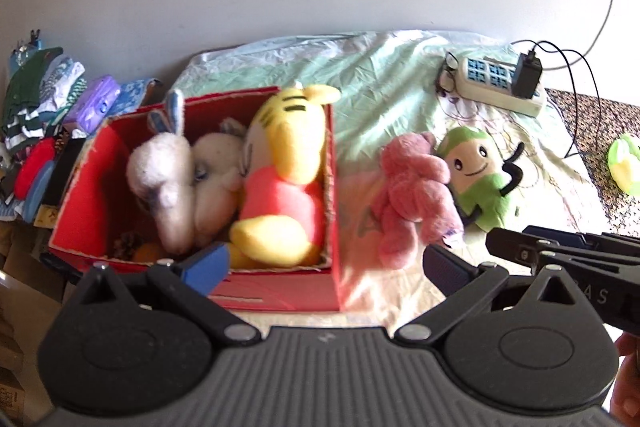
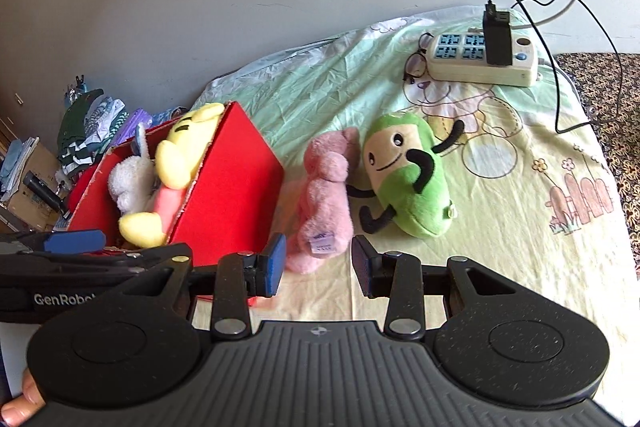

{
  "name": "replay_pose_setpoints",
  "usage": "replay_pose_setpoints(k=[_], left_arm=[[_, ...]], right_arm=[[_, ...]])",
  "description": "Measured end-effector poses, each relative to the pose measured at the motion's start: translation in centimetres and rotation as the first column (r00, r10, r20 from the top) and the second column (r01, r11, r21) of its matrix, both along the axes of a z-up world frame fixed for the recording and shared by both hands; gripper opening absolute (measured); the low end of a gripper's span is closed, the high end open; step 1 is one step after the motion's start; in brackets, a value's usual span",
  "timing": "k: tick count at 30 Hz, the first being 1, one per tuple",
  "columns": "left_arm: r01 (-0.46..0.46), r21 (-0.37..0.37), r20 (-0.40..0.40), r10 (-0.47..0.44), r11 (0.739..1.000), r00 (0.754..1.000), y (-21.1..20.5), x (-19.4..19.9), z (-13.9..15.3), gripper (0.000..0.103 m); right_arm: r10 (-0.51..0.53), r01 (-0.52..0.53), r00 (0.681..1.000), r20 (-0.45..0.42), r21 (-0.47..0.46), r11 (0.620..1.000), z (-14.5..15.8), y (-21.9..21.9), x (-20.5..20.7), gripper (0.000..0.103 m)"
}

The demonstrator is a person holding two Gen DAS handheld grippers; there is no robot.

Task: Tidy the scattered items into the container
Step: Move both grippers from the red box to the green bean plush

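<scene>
Red box (image 1: 276, 291) holds plush | right gripper (image 2: 318, 267) spread, empty | left gripper (image 1: 320, 267) spread | glasses (image 2: 416, 65) clear only right view

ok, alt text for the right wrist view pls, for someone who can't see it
The right hand-held gripper, open and empty, points at a pink plush lying on a bedsheet between a red box filled with soft toys and a green plush. A power strip sits near the wall.

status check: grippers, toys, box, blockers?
Left gripper open, empty. Right gripper open, empty, lined up near pink plush. Pink and green plush lie outside red box. Nothing in the way.
</scene>
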State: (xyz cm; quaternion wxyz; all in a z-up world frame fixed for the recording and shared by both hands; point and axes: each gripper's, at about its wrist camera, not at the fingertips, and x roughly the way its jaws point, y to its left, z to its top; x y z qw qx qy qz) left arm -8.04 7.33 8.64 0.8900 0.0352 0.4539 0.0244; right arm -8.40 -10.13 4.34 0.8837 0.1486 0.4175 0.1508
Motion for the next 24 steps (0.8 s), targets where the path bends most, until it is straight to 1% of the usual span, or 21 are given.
replay_pose_setpoints(k=[6, 11, 15, 17, 19, 24], left_arm=[[0.032, -0.008, -0.059, -0.032, 0.999, 0.998, -2.5, 0.7, -2.4, 0.103], [0.059, -0.038, -0.078, -0.062, 0.998, 0.995, -3.5, 1.1, -3.7, 0.103], [0.090, -0.055, -0.105, -0.095, 0.994, 0.990, -4.5, 1.2, -5.5, 0.103], [0.106, -0.057, -0.104, -0.112, 0.993, 0.988, -5.2, 1.0, -6.1, 0.103], [0.141, -0.066, -0.103, -0.148, 0.988, 0.984, -6.2, 0.9, -6.7, 0.103], [0.201, -0.137, -0.083, -0.213, 0.970, 0.973, -7.4, 0.9, -8.2, 0.103]], right_arm=[[-0.030, 0.030, 0.999, -0.030, -0.002, 1.000, -1.2, -2.4, 0.2, 0.039], [-0.056, 0.056, 0.997, -0.057, -0.002, 0.998, -2.2, -4.0, 0.3, 0.039], [-0.082, 0.082, 0.994, -0.077, -0.007, 0.997, -3.1, -5.4, 0.5, 0.039], [-0.095, 0.094, 0.992, -0.083, -0.012, 0.996, -3.4, -6.1, 0.8, 0.039], [-0.104, 0.104, 0.991, -0.088, -0.010, 0.995, -3.6, -6.6, 1.1, 0.039], [-0.094, 0.093, 0.992, -0.086, -0.017, 0.995, -3.8, -7.2, 2.1, 0.039]])
